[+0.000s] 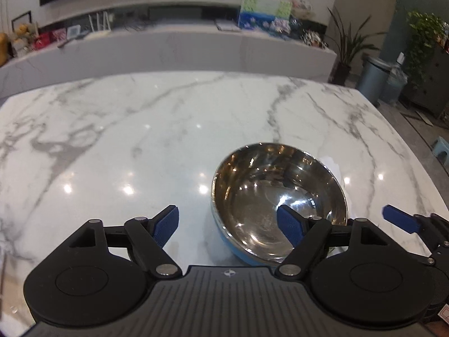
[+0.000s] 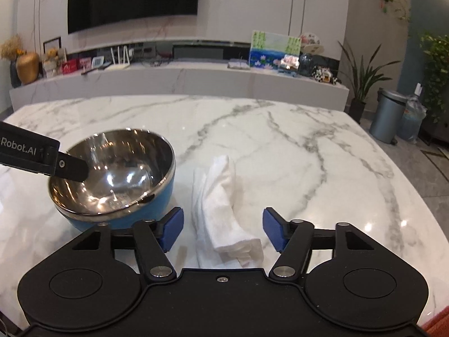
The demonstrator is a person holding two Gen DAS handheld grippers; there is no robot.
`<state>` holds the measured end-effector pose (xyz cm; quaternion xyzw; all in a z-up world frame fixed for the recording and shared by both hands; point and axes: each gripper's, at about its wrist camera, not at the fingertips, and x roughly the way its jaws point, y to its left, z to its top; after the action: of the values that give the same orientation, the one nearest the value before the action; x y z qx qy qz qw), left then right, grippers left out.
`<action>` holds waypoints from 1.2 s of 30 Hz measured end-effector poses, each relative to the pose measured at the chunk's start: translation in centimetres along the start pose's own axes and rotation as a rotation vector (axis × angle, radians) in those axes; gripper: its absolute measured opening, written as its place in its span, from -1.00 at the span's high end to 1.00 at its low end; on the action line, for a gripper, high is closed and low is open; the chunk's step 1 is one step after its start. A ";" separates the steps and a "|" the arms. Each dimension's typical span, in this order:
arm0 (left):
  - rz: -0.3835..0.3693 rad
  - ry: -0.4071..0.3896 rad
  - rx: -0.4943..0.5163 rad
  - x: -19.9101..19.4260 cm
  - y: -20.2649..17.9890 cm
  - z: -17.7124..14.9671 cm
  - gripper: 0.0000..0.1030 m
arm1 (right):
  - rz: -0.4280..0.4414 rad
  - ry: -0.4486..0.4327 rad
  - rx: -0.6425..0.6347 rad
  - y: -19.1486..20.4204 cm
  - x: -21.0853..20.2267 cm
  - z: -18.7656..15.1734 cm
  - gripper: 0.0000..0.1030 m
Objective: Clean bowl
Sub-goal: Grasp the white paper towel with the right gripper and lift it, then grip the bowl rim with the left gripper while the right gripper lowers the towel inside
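A steel bowl (image 1: pixel 277 196) with a blue outside sits on the white marble table (image 1: pixel 140 129). My left gripper (image 1: pixel 228 224) is open and straddles the bowl's near-left rim: its right finger (image 1: pixel 290 224) hangs inside the bowl, its left finger (image 1: pixel 165 224) outside over the table. In the right wrist view the bowl (image 2: pixel 112 179) is at the left, with a black left-gripper finger (image 2: pixel 71 170) reaching over its rim. A crumpled white cloth (image 2: pixel 221 205) lies to the bowl's right. My right gripper (image 2: pixel 223 230) is open around the cloth's near end, its pads beside the cloth.
The table's right edge (image 2: pixel 415 196) curves away towards the floor. Beyond the far edge stands a long white sideboard (image 2: pixel 179 81) with pictures and ornaments. A grey bin (image 2: pixel 388 118) and potted plants (image 2: pixel 362 84) stand at the right.
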<state>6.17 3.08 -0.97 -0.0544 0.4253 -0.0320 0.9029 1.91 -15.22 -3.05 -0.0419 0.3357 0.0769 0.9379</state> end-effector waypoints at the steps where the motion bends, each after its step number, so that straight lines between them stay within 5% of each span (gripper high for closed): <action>1: -0.009 0.016 -0.013 0.4 0.1 0.1 -0.40 | 0.008 0.009 -0.003 0.0 0.3 0.1 0.08; 10: -0.025 0.107 -0.021 2.9 0.7 0.6 0.11 | 0.046 0.076 -0.048 0.1 3.1 0.2 0.44; 12: -0.025 0.118 -0.012 3.2 0.7 0.6 0.45 | 0.044 0.089 -0.053 0.1 3.7 0.2 0.51; 14: -0.025 0.126 -0.007 3.5 0.7 0.6 0.55 | 0.045 0.094 -0.057 0.0 3.9 0.3 0.59; 21: -0.021 0.123 -0.021 4.0 0.6 1.3 0.57 | 0.053 0.057 -0.009 -1.0 3.0 2.0 0.70; 26: -0.027 0.122 -0.019 4.5 0.2 1.9 0.60 | 0.175 -0.021 -0.008 -0.8 0.4 5.2 0.70; 30: -0.038 0.113 -0.026 4.4 0.3 2.0 0.61 | 0.299 0.012 -0.061 1.4 0.7 6.5 0.70; 36: -0.045 0.085 -0.056 3.0 1.4 2.2 0.41 | 0.323 0.092 -0.139 3.4 3.3 6.5 0.70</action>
<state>9.76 4.29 -2.04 -0.0877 0.4625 -0.0425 0.8812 7.90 -10.66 -0.19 -0.0557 0.3746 0.2475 0.8918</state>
